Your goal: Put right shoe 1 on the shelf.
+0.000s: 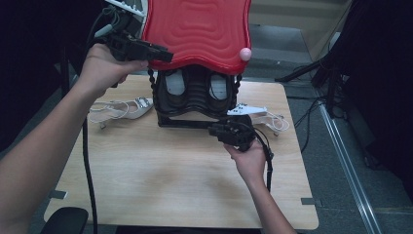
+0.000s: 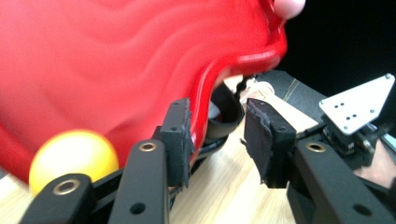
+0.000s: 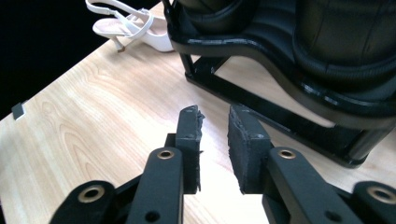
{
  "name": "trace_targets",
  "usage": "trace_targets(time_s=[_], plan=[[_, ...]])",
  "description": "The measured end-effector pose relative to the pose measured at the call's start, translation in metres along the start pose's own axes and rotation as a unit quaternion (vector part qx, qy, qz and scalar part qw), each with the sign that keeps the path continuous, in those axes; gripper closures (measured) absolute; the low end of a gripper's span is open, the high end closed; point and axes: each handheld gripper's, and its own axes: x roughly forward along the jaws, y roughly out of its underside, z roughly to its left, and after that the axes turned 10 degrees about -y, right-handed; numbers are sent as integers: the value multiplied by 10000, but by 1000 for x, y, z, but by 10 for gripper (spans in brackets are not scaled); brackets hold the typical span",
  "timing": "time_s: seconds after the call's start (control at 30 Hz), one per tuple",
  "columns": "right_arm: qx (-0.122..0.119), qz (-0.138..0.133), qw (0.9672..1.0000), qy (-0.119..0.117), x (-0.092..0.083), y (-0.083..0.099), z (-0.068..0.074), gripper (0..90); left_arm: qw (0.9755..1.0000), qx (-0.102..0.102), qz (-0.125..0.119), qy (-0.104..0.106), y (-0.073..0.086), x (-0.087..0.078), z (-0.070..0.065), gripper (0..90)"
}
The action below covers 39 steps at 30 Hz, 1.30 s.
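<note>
A shoe rack stands at the table's far middle, with a wavy red top (image 1: 197,29) over black tiers (image 1: 195,95). A pink knob (image 1: 245,53) sits on its right corner and a yellow knob (image 2: 70,158) on a near corner. My left gripper (image 1: 166,54) is raised at the top's left front edge. Its jaws (image 2: 217,135) are open, the left pad (image 2: 180,140) just beside the red rim (image 2: 205,93). My right gripper (image 1: 216,129) is low at the rack's black base bar (image 3: 280,116). Its jaws (image 3: 215,135) are slightly apart with nothing between them.
One white sandal (image 1: 122,108) lies left of the rack on the wooden table (image 1: 170,180), another white sandal (image 1: 263,117) lies to its right. Cables trail from both grippers. The floor beyond the table's right edge holds dark stands and cords (image 1: 311,117).
</note>
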Motion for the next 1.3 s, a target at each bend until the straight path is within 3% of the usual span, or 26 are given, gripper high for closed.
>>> trace_targets(time_s=[0.1, 0.33, 0.47, 0.6, 0.87, 0.9, 0.93, 0.97, 1.03, 1.07, 1.2, 1.23, 1.3], plan=[[-143, -66, 9999, -15, -2, 9, -5, 723, 10000, -36, 43, 3, 15, -5, -1, 572], [-156, -137, 9997, -160, -4, 20, -13, 734, 9999, -103, 129, 33, 39, -10, -3, 548], [-144, 70, 9999, -59, -4, 26, -14, 742, 9997, -161, 152, 40, 54, -12, -2, 544], [-171, 223, 9995, -124, -2, 33, -14, 700, 9996, -220, 176, 35, 67, -12, -2, 542], [-21, 156, 9996, -229, -6, 44, -22, 650, 9993, -325, 171, 110, 93, -9, 0, 541], [178, 158, 9990, -391, -7, 48, -27, 650, 9991, -348, 182, 125, 97, -8, 1, 542], [178, 158, 9990, -391, -7, 48, -27, 650, 9991, -365, 201, 117, 101, -7, 2, 542], [356, 178, 9981, -470, -7, 52, -31, 645, 9990, -374, 215, 104, 106, -5, 3, 547], [396, 118, 9979, -496, -9, 55, -34, 645, 9988, -415, 264, 60, 114, -1, 5, 557], [443, 85, 9978, -490, -10, 56, -35, 648, 9988, -404, 282, 10, 124, 3, 7, 564], [355, 27, 9985, -422, -14, 58, -36, 650, 9983, -458, 357, 57, 137, 12, 11, 589], [167, -94, 9996, -218, -17, 60, -34, 639, 9979, -497, 408, 76, 140, 16, 12, 602], [95, -192, 9997, -103, -19, 61, -33, 630, 9974, -528, 473, 97, 151, 24, 15, 613]])
